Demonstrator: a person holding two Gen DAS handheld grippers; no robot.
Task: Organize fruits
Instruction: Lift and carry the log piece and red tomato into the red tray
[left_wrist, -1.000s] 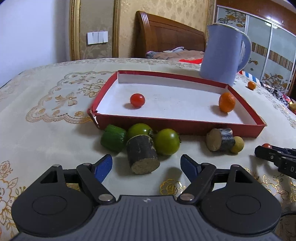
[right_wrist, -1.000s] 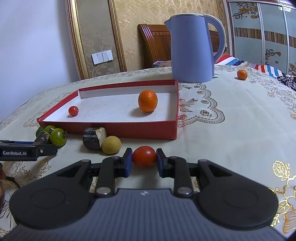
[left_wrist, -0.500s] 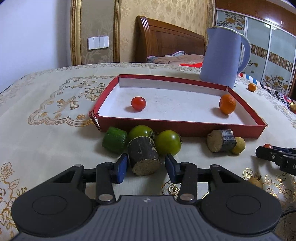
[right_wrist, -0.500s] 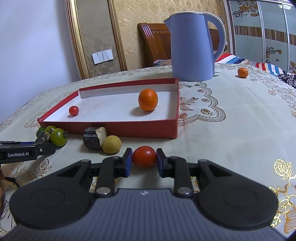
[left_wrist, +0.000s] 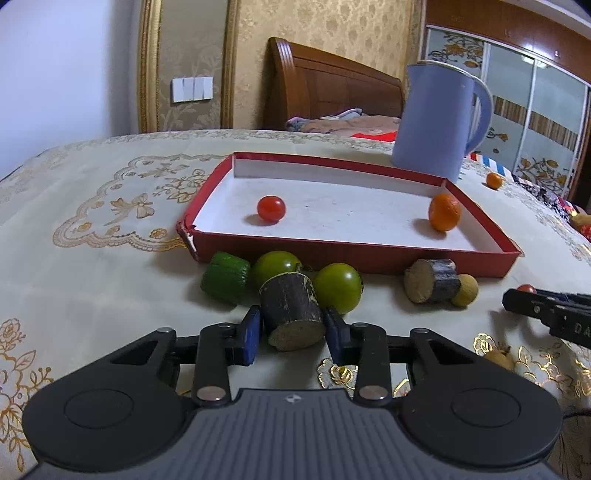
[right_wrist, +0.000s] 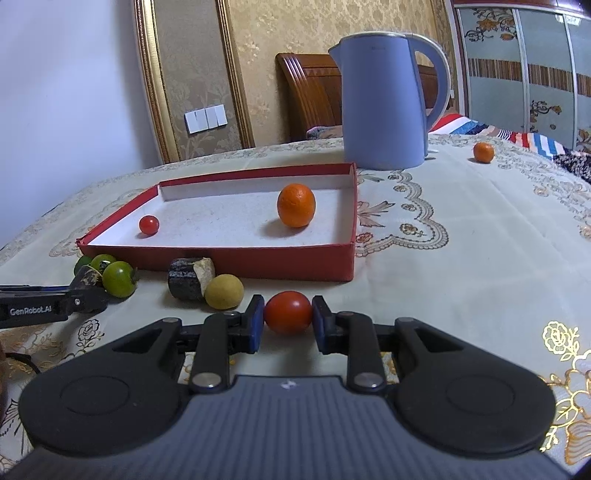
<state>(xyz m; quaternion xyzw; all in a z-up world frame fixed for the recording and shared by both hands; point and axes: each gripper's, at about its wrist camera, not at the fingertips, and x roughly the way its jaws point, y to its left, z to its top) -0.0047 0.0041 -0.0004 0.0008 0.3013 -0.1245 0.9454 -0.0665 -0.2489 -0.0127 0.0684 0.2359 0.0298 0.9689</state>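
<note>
- My left gripper (left_wrist: 291, 326) is closing its jaws around the dark-barked cut stem chunk (left_wrist: 291, 313), pads touching it.
- My right gripper (right_wrist: 288, 319) is clamped on the round red tomato (right_wrist: 288, 312).

In the left wrist view, the dark stub (left_wrist: 291, 314) covers the lower part of both green tomatoes (left_wrist: 338, 288) behind it. The right gripper (left_wrist: 546, 310) is cut by the right edge, and only the top of a red fruit (left_wrist: 526, 288) shows above it. A brownish thing (left_wrist: 498, 357) near that edge is too unclear to name. In the right wrist view, the left gripper (right_wrist: 79, 295) hides most of the stub, and the left edge cuts its body.
</note>
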